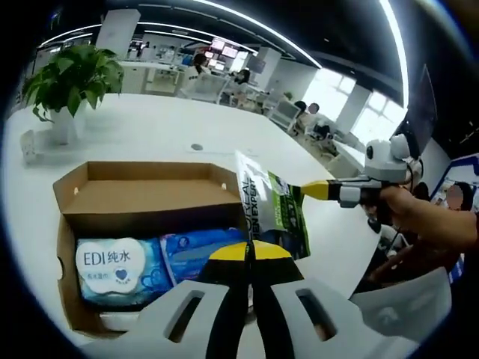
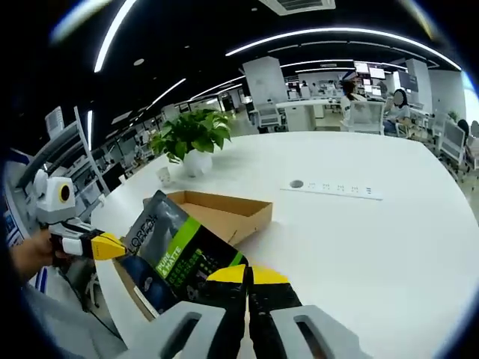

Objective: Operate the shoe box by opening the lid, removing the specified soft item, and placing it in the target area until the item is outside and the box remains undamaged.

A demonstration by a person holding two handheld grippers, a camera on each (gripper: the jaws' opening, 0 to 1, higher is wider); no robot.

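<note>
Currently: pouch (image 1: 271,206) lifted upright above open box (image 1: 142,196), long axis vertical, pinched at opposite edges by left gripper (image 1: 251,253) and right gripper (image 2: 248,275), both clamped on it; table (image 2: 359,247) lies beyond the box; wipes (image 1: 120,268) inside

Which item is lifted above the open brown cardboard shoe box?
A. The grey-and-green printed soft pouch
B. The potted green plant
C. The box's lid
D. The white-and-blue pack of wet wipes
A: the grey-and-green printed soft pouch is raised over the open brown cardboard shoe box, with the right gripper shut on its upper edge and the left gripper shut on its lower edge, while the white-and-blue pack of wet wipes lies inside the box.
</note>
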